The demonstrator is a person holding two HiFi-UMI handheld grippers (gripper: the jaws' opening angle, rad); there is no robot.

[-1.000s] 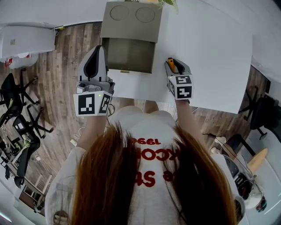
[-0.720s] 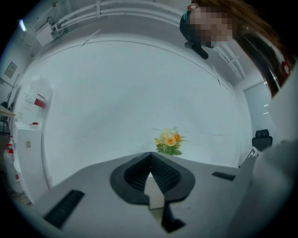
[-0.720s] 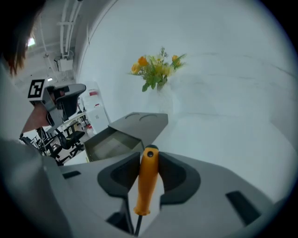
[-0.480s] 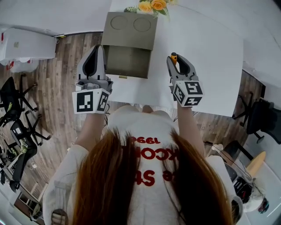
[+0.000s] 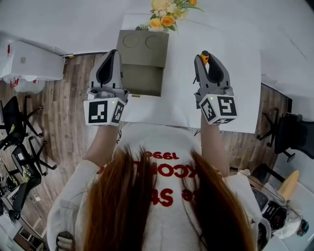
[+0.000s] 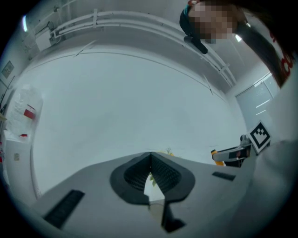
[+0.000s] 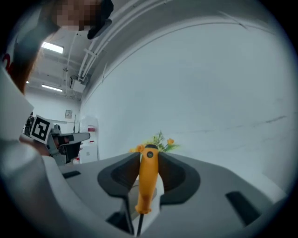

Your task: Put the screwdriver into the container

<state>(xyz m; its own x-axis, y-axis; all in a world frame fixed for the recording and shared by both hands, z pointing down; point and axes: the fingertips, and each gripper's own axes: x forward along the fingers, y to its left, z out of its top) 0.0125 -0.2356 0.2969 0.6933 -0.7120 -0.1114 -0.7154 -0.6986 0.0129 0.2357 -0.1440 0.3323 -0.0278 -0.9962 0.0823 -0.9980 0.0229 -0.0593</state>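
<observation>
Left gripper (image 5: 113, 54): jaws pressed together, nothing between them; held beside the container's left edge.
Right gripper (image 7: 149, 153): jaws have just been closing and clamp an orange handle.
Screwdriver (image 7: 147, 179): handle end pokes past the jaw tips; its dark shaft is cut off at the bottom edge (tip unseen).
Container (image 5: 141, 78): grey-green box, open, its inside shadowed and hard to make out; the screwdriver is outside it, to its right, above the white table (image 5: 235, 63).
Flowers (image 5: 164, 14): yellow bunch beyond the container, partly cropped.
</observation>
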